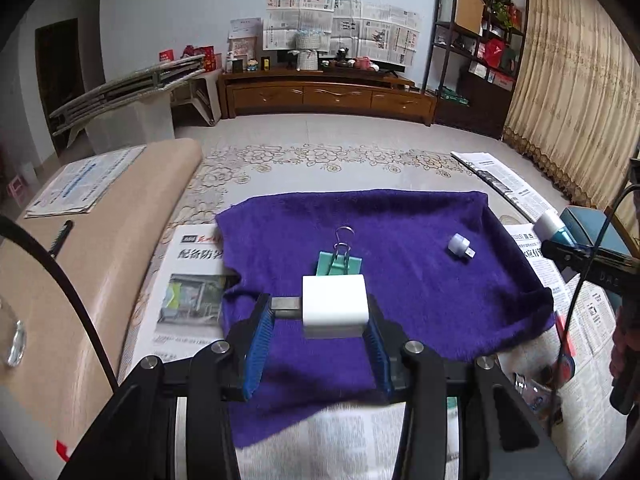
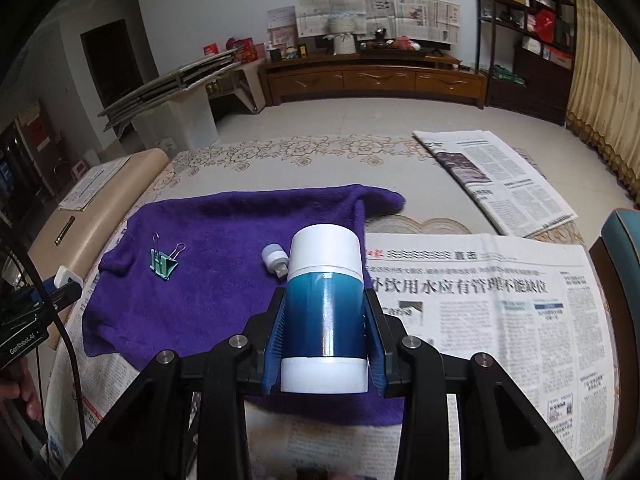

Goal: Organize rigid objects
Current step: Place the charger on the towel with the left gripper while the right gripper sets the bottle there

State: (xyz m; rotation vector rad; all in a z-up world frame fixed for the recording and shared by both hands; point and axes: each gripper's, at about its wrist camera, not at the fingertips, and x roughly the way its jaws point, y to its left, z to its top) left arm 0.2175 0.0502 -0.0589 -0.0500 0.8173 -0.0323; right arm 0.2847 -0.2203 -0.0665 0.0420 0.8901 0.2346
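Note:
My left gripper is shut on a white charger cube, whose metal plug reaches the left pad. It hangs above a purple towel. On the towel lie a green binder clip just beyond the cube and a small white adapter to the right. My right gripper is shut on a blue bottle with white cap and base, held over the towel's right edge. From the right wrist camera the binder clip and adapter lie left of the bottle, and the charger cube shows at the far left.
Newspapers cover the table around the towel, and one more lies further back. A beige padded bench with a paper and a pen runs along the left. A teal seat stands at the right edge.

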